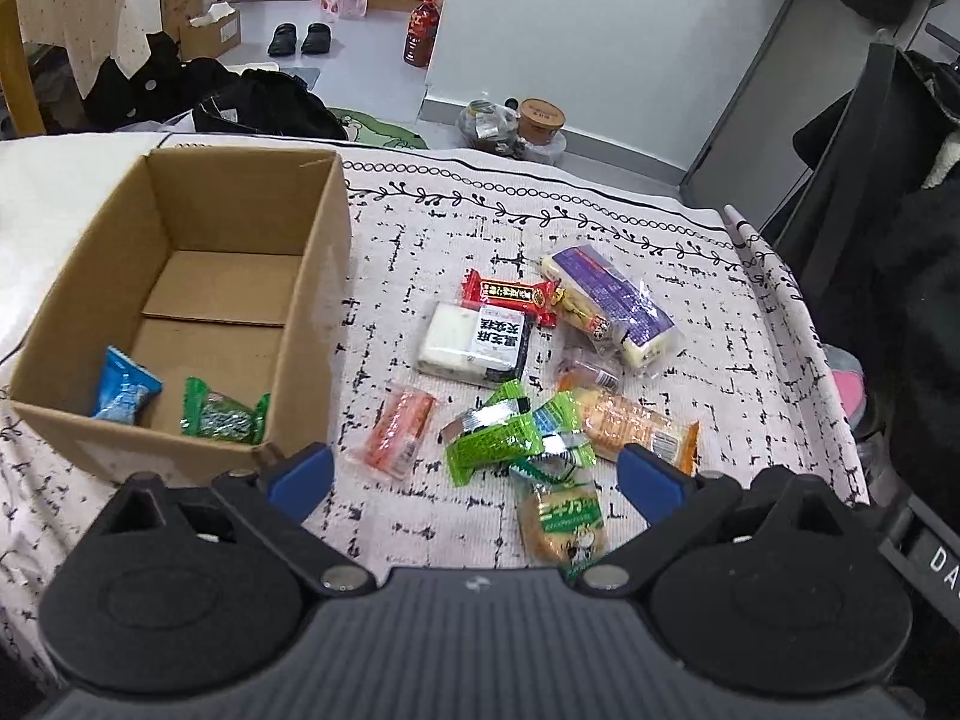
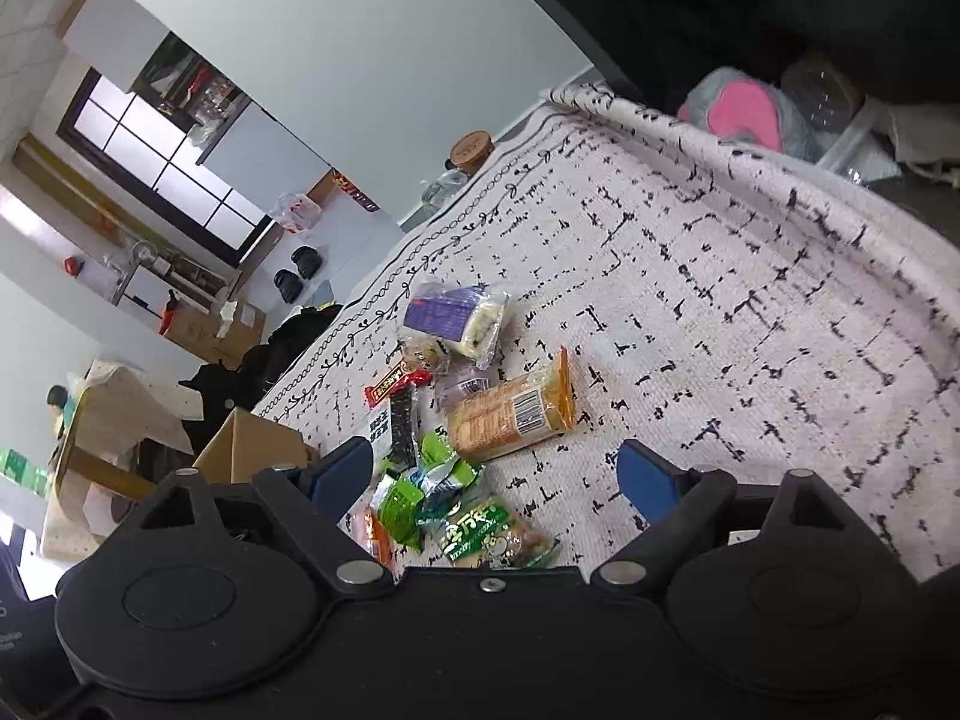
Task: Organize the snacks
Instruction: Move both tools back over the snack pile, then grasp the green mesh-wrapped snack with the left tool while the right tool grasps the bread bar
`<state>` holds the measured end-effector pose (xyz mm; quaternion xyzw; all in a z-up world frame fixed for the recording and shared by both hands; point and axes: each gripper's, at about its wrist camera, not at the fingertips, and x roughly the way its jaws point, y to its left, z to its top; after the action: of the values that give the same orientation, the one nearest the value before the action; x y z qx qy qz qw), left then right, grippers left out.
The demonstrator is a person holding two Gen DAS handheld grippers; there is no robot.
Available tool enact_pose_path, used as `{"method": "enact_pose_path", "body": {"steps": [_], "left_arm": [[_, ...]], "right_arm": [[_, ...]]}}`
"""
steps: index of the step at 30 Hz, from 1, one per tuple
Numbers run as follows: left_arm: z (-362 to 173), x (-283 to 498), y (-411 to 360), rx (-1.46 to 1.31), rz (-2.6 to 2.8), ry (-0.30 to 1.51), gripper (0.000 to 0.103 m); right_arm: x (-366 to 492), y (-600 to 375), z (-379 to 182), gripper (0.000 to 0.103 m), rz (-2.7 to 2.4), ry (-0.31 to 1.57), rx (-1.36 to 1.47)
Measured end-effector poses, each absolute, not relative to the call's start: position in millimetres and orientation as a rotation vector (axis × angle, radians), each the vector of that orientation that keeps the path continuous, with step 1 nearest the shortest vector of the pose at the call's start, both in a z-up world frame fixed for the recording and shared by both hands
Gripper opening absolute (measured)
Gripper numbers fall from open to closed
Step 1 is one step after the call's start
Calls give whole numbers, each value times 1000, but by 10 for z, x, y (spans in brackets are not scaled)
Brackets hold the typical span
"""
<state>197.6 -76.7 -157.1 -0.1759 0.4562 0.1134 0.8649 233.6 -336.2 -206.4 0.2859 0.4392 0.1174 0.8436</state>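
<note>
Two snacks lie in the cardboard box (image 1: 180, 276) at frame left, while both hand-held grippers, left hand-held gripper (image 1: 474, 471) and right hand-held gripper (image 2: 492, 474), hover wide open and empty above the loose pile (image 1: 528, 378), apparently choosing the next pick.

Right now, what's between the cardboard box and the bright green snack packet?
In the left wrist view, a pink-orange packet lies on the tablecloth between the cardboard box and the green packet.

White walls (image 1: 570, 30), pale floor (image 1: 360, 42), black-framed window (image 2: 162, 162), wooden table (image 1: 18, 48), cartons (image 1: 198, 6).
</note>
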Motion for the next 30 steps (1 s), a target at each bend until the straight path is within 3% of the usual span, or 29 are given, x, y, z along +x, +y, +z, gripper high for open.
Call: {"method": "enact_pose_path", "body": {"steps": [3, 13, 19, 30], "left_arm": [[-1647, 2058, -762, -379, 246, 955, 100], [-1973, 2341, -760, -402, 249, 999, 76], [-2160, 2468, -799, -408, 233, 1030, 68], [-2363, 2599, -762, -474, 208, 1055, 68]], "right_arm": [[2420, -3347, -2181, 78, 261, 957, 639], [2724, -3245, -2634, 49, 243, 1064, 774], [2841, -3206, -2790, 47, 205, 1091, 811], [2978, -3157, -2863, 47, 188, 1055, 848]]}}
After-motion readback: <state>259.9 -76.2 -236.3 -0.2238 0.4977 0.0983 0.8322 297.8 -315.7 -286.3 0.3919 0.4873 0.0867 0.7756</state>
